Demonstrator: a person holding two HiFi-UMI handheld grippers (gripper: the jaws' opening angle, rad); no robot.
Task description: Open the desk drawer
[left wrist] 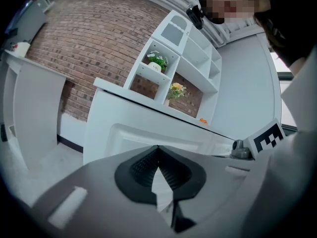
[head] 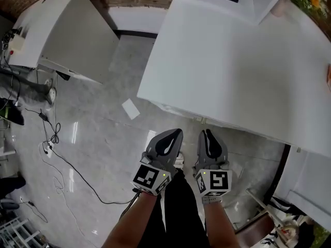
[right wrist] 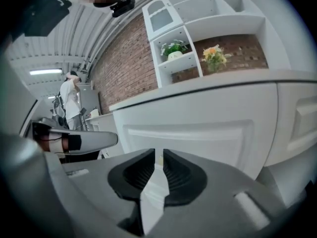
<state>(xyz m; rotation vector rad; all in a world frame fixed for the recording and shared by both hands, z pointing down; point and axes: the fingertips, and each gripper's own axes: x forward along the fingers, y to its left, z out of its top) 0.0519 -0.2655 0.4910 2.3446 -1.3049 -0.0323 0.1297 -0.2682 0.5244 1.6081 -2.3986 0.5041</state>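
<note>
The white desk fills the upper right of the head view. Its drawer front, a white face with a recessed panel, stands closed straight ahead of both grippers. My left gripper hangs in the air a little short of the desk's front edge, its fingertips touching, nothing between them. Beside it on the right, my right gripper shows a narrow gap between its jaws, with nothing in it. Neither gripper touches the desk.
A second white desk stands at the left. Cables and a sheet of paper lie on the grey floor. A white shelf unit with plants sits on the desk. A person stands far off.
</note>
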